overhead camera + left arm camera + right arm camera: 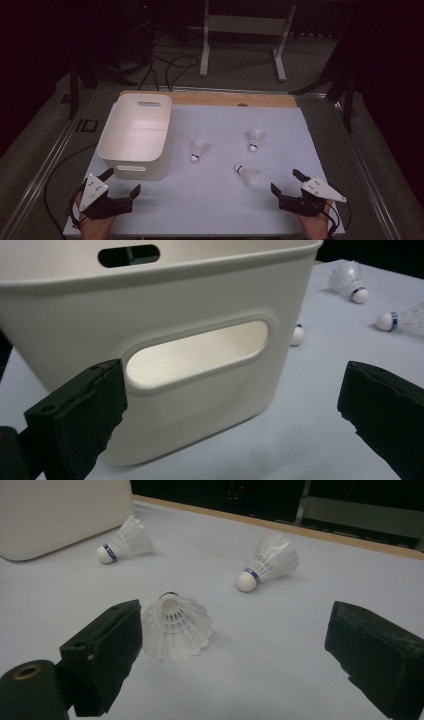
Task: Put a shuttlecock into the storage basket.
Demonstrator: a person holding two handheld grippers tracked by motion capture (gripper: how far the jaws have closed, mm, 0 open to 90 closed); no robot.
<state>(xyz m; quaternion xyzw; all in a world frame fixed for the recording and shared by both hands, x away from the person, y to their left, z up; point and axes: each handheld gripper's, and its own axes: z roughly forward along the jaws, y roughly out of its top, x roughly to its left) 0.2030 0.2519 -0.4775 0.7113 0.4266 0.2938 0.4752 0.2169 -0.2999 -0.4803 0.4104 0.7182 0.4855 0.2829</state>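
Plainly, both claws stand wide apart and hold nothing. The right claw [286,182] rests on the desk [210,200] just short of the nearest shuttlecock [248,175], which lies on its side with the skirt toward the claw; the other two shuttlecocks [198,149] [254,138] lie beyond it. Squeezing the feather skirt could crush it, and a glancing pad could roll the light thing away. The left claw [122,181] sits close to the bin [116,145], so a careless move may shove it.
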